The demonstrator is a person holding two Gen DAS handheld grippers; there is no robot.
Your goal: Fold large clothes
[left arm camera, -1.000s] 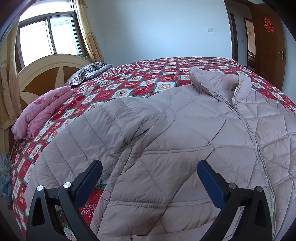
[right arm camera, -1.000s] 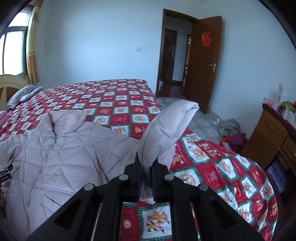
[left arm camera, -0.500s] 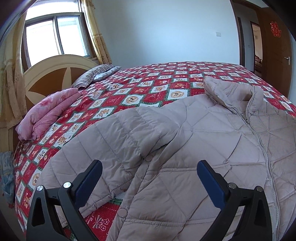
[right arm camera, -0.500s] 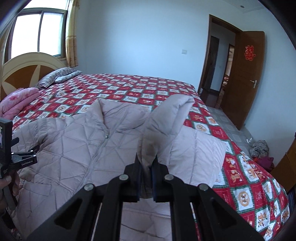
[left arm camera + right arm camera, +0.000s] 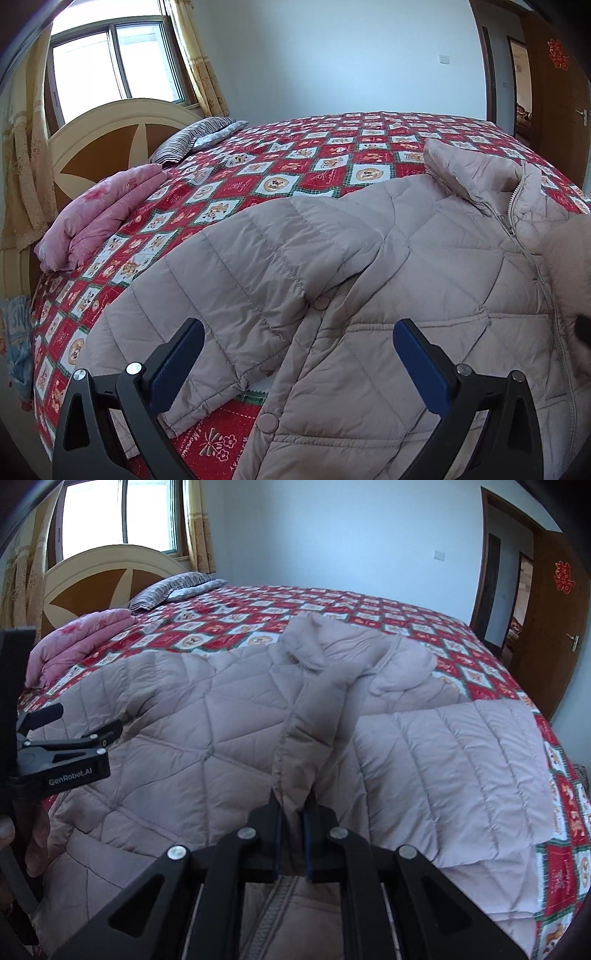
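A large quilted beige jacket (image 5: 207, 716) is spread front-up across a bed covered by a red patterned bedspread (image 5: 317, 147), its collar (image 5: 476, 166) lying toward twelve o'clock in both wrist views. In the right wrist view, the right gripper (image 5: 292, 834) is seen at six o'clock with its fingers (image 5: 271, 834) nearly together and just beginning to part; the cuff end of the jacket's right sleeve (image 5: 314, 716) is caught between them and is stretched from the gripper toward twelve o'clock, over the zipper line of the jacket's front. Whether the pads still press firmly on the cloth cannot be settled, though the fabric appears pinched. The left gripper (image 5: 297, 354) is held at six o'clock in its own view with its blue-padded fingers (image 5: 181, 354) spread wide and nothing between them, above the jacket's left sleeve (image 5: 236, 280), which lies flat toward seven o'clock. The same gripper is seen at nine o'clock in the right wrist view. A folded pink quilt (image 5: 99, 214) and a striped pillow (image 5: 192, 138) are set near the headboard (image 5: 110, 140) at ten o'clock.
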